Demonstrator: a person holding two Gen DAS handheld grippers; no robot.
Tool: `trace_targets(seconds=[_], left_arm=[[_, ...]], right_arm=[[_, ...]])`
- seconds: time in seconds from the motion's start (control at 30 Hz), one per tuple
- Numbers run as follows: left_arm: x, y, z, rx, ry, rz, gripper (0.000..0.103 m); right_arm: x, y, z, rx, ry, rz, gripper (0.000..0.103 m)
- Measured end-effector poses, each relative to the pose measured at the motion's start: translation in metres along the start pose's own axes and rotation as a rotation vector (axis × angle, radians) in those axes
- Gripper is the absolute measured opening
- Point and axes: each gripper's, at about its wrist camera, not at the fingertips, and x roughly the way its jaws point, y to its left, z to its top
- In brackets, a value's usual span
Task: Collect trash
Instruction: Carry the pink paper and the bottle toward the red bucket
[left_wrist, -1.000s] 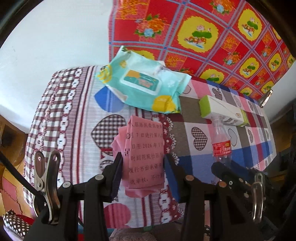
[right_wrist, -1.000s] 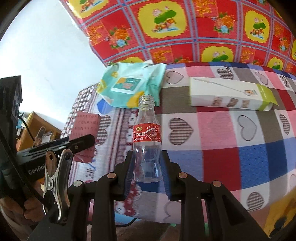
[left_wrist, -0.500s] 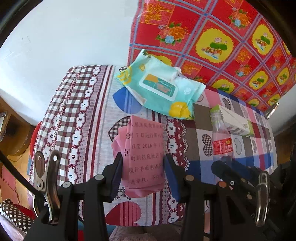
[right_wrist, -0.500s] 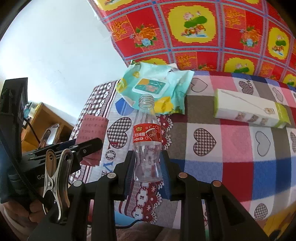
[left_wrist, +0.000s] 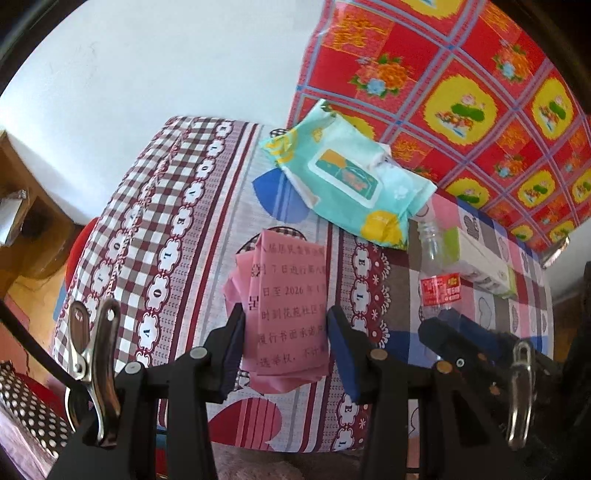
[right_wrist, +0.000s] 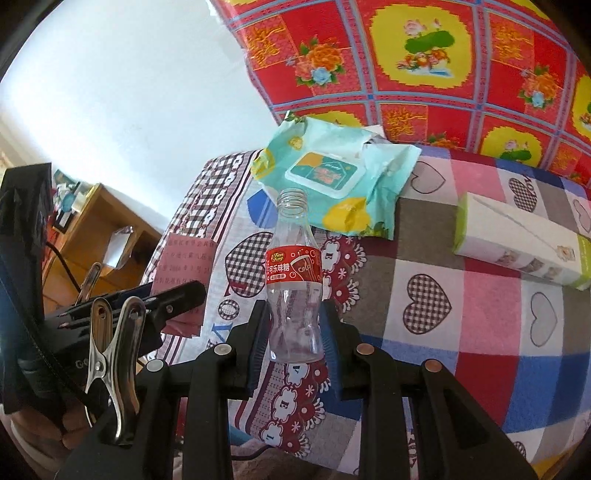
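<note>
A folded pink paper (left_wrist: 291, 295) with printed characters hangs over the table, and my left gripper (left_wrist: 284, 317) is shut on its lower half. My right gripper (right_wrist: 293, 314) is shut on the base of an empty clear bottle (right_wrist: 293, 266) with a red label and no cap, which stands upright. In the left wrist view the bottle (left_wrist: 439, 284) and the right gripper (left_wrist: 443, 328) show at the right. The right wrist view shows the left gripper (right_wrist: 177, 295) and the pink paper (right_wrist: 186, 262) at the left.
A teal wet-wipe pack (right_wrist: 325, 177) lies at the back of the table, and a long white and green box (right_wrist: 517, 243) lies to the right. The table carries a checked heart-print cloth (left_wrist: 166, 240). A red floral cloth (right_wrist: 424, 74) hangs behind it. A wooden cabinet (right_wrist: 96, 229) stands at the left.
Both grippers have drifted toward the table's left end and rolled a little, each keeping its load. The wipes and the box have slid to the right in both views.
</note>
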Motion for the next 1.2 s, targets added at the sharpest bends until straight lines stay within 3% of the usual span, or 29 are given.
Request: trace_targets(seconds=[0.4,0.73,1.2], left_arm=[[-0.003,0.036,0.013,-0.003,-0.016,-0.012,0.046],[-0.012,0.093,0.030,0.026,-0.023,-0.008,0.046],[-0.024,0.193,0.046,-0.098,-0.068,0.036,0.046]], right_arm=[[0.016,0.031,0.014,-0.019,-0.003,-0.006,0.029],[0.037,0.079,0.026,0.005,-0.012,-0.005,0.029],[0.075,0.156,0.041,-0.074,0.028,0.042,0.029]])
